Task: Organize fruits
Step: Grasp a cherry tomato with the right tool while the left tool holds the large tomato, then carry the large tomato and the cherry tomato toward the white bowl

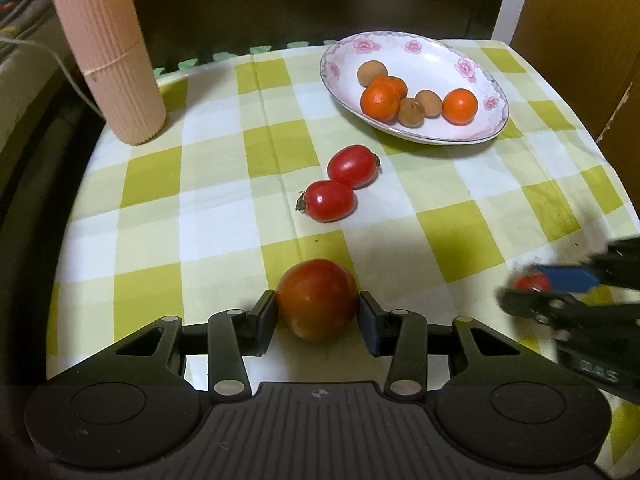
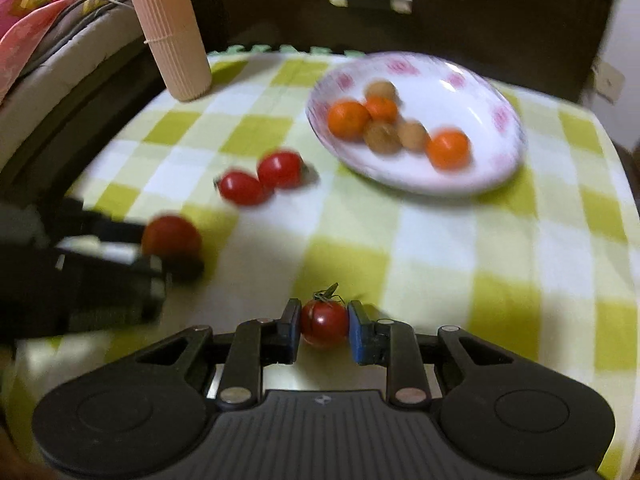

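Both grippers clamp fruit: left gripper on the large tomato, right gripper on a cherry tomato. Squeeze gently, lift straight, carry toward the flowered plate at 1 o'clock.

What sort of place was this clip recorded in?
Probably a home room, perhaps a bedroom: a small table under a checked cloth, a floral plate of fruit, a dark drawer front behind, and bedding alongside.

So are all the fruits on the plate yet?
Not yet. The plate holds three oranges and three brown fruits. The left hand-held gripper grips a big tomato, the right hand-held gripper a small tomato. Two tomatoes wait on the cloth.
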Available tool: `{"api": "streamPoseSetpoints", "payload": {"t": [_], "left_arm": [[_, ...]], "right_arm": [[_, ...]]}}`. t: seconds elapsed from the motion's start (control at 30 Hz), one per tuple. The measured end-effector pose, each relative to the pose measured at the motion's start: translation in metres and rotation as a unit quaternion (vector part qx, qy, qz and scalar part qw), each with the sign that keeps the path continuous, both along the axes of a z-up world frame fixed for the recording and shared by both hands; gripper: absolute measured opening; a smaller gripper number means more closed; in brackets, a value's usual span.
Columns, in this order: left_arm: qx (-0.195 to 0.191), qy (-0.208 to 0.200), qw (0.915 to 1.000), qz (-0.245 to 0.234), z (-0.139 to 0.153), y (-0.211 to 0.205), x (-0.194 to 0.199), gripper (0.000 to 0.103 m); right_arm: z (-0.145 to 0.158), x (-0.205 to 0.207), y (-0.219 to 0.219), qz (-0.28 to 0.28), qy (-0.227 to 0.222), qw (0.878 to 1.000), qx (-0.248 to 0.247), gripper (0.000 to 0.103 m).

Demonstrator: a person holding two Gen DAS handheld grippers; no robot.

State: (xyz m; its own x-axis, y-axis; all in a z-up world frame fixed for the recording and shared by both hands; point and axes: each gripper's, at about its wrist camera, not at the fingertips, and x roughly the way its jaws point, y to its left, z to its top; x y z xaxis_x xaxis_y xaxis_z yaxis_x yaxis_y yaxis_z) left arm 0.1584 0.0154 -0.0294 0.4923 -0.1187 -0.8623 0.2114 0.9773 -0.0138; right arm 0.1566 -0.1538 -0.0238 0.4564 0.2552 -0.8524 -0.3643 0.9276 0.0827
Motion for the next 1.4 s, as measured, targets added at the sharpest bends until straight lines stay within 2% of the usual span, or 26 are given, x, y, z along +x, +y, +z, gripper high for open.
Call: {"api": "streamPoseSetpoints", "payload": {"t": [0.1, 0.2, 0.33, 0.5, 0.7, 0.83, 0.9, 1.0, 1.13, 1.4], "left_arm": [[0.001, 0.000, 1.0000, 0.009, 0.002, 0.000, -0.009, 0.050], [0.004, 0.004, 0.9999, 0.013, 0.001, 0.001, -0.024, 0.050], [0.021, 0.011, 0.9996, 0.013, -0.004, -0.002, -0.043, 0.049], [0.040, 0.016, 0.9990, 0.015, -0.002, -0.007, -0.047, 0.052], [0.051, 0.020, 0.9974, 0.046, 0.004, -0.007, -0.040, 0.052], [0.060, 0.019, 0.9974, 0.036, -0.004, -0.010, -0.038, 0.055], [0.048, 0.012, 0.9979, 0.041, -0.006, -0.006, -0.039, 0.059], [0.029, 0.022, 0.9980, 0.051, -0.006, 0.001, -0.038, 0.059], [0.026, 0.024, 0.9976, 0.060, -0.002, 0.000, -0.044, 0.052], [0.026, 0.030, 0.9969, 0.068, -0.002, -0.002, -0.046, 0.056]], "right_arm": [[0.001, -0.019, -0.015, -0.011, 0.002, 1.000, -0.008, 0.024], [0.004, -0.032, -0.027, -0.023, 0.002, 1.000, 0.005, 0.024], [0.004, -0.039, -0.031, -0.026, 0.002, 1.000, 0.006, 0.024], [0.006, -0.045, -0.030, -0.018, -0.002, 1.000, 0.001, 0.024], [0.010, -0.048, -0.022, -0.006, -0.005, 1.000, -0.007, 0.024], [0.012, -0.047, -0.018, -0.005, -0.002, 1.000, -0.003, 0.024], [0.011, -0.047, -0.017, -0.004, -0.001, 1.000, -0.002, 0.024], [0.007, -0.045, -0.017, -0.003, 0.008, 1.000, 0.001, 0.024], [0.001, -0.039, -0.018, -0.013, 0.023, 1.000, 0.007, 0.024], [0.002, -0.039, -0.017, -0.013, 0.023, 1.000, 0.011, 0.024]]}}
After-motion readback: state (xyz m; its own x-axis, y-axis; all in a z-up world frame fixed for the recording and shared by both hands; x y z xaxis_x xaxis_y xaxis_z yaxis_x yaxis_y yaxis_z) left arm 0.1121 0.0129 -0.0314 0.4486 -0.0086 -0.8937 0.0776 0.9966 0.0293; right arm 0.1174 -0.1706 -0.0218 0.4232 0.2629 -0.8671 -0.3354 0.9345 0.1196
